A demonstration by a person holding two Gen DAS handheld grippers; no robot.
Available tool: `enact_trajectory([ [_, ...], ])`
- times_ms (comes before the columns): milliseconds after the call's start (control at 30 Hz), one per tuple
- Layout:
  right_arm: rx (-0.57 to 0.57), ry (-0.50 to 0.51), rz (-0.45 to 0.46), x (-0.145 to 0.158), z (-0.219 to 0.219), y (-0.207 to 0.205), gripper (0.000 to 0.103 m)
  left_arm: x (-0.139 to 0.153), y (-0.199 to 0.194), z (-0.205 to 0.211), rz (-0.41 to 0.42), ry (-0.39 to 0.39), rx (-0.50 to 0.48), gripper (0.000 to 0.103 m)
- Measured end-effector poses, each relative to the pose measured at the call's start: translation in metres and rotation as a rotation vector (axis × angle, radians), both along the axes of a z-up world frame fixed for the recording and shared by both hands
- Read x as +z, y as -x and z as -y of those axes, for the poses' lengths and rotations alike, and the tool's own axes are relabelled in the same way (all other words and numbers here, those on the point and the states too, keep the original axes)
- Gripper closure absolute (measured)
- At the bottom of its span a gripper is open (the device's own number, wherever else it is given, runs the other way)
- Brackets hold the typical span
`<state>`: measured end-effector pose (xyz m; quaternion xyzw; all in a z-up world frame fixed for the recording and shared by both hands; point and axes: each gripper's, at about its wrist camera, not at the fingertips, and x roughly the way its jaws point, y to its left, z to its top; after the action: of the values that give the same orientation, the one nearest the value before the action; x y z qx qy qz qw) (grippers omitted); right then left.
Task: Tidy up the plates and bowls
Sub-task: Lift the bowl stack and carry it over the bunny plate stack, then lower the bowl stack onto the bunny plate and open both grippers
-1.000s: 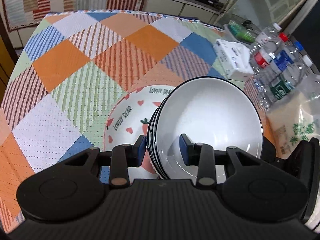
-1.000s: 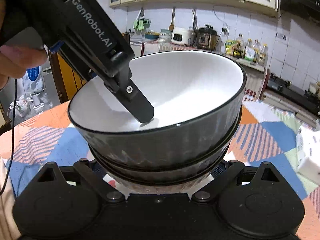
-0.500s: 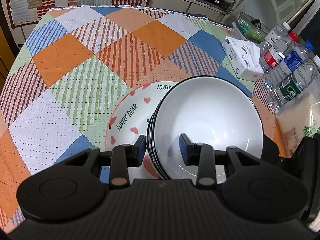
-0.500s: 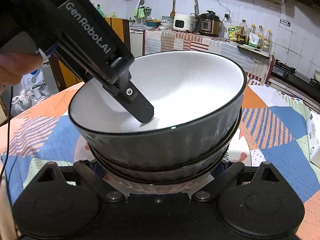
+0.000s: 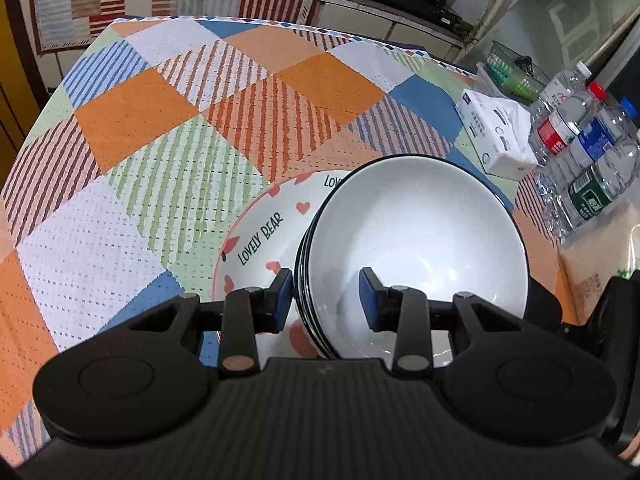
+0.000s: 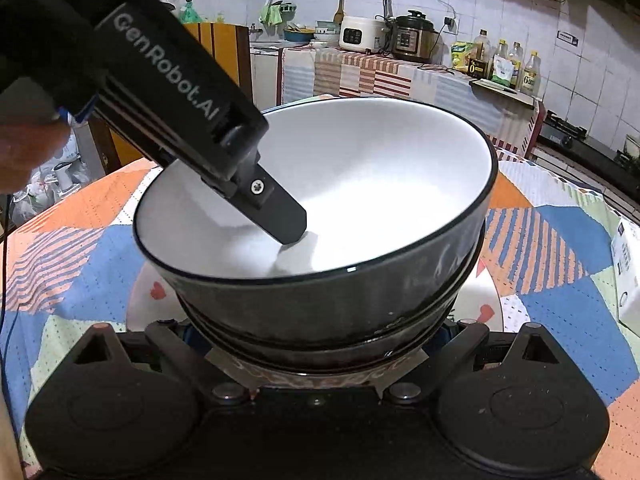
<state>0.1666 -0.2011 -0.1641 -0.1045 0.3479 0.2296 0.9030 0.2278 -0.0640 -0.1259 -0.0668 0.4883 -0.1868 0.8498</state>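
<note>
A stack of black bowls with white insides [image 5: 420,248] hangs slightly tilted over a white "LOVELY BEAR" plate [image 5: 260,236] with red hearts. My left gripper [image 5: 326,296] is shut on the stack's near rims, one blue pad outside and one inside. In the right wrist view that inner finger [image 6: 280,212] rests against the top bowl's white wall [image 6: 380,184]. My right gripper [image 6: 318,332] straddles the lowest bowl just above the plate [image 6: 144,300], its spread fingers against the bowl's sides and its pads mostly hidden. I cannot tell whether the stack touches the plate.
A patchwork tablecloth [image 5: 160,120] covers the table. A white tissue box [image 5: 496,136] and several water bottles [image 5: 580,160] stand at the right edge. A person's hand [image 6: 24,144] holds the left gripper. A kitchen counter with cookers [image 6: 400,36] lies beyond the table.
Both views have tilted a little against the table while the bowls keep their place in each. More of the plate now shows under the stack. Both grips are unchanged.
</note>
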Motion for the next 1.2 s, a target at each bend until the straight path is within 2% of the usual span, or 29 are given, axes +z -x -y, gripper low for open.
enact_trajectory([
  [233, -0.079, 0.017, -0.013, 0.002, 0.001, 0.011, 0.005, 0.001, 0.007, 0.002, 0.015, -0.013, 0.026, 0.069],
  [367, -0.115, 0.103, 0.009, 0.008, -0.003, 0.024, 0.005, 0.004, 0.017, 0.002, 0.045, -0.037, 0.027, 0.066],
  [467, -0.135, 0.113, 0.023, 0.016, -0.002, 0.038, 0.005, 0.011, 0.027, -0.002, 0.070, -0.052, 0.027, 0.065],
  [633, -0.178, 0.068, 0.017, 0.031, 0.004, 0.057, 0.005, 0.035, 0.047, -0.008, 0.144, -0.107, 0.020, 0.062],
  [833, -0.334, 0.107, 0.056, 0.052, 0.008, 0.071, 0.004, 0.071, 0.076, -0.025, 0.203, -0.124, 0.024, 0.062],
  [967, -0.402, 0.076, 0.045, 0.073, 0.014, 0.075, 0.004, 0.096, 0.097, -0.036, 0.246, -0.140, 0.031, 0.061],
  [1200, -0.499, -0.042, -0.061, 0.103, 0.032, 0.073, 0.005, 0.124, 0.132, -0.057, 0.284, -0.167, 0.043, 0.053],
])
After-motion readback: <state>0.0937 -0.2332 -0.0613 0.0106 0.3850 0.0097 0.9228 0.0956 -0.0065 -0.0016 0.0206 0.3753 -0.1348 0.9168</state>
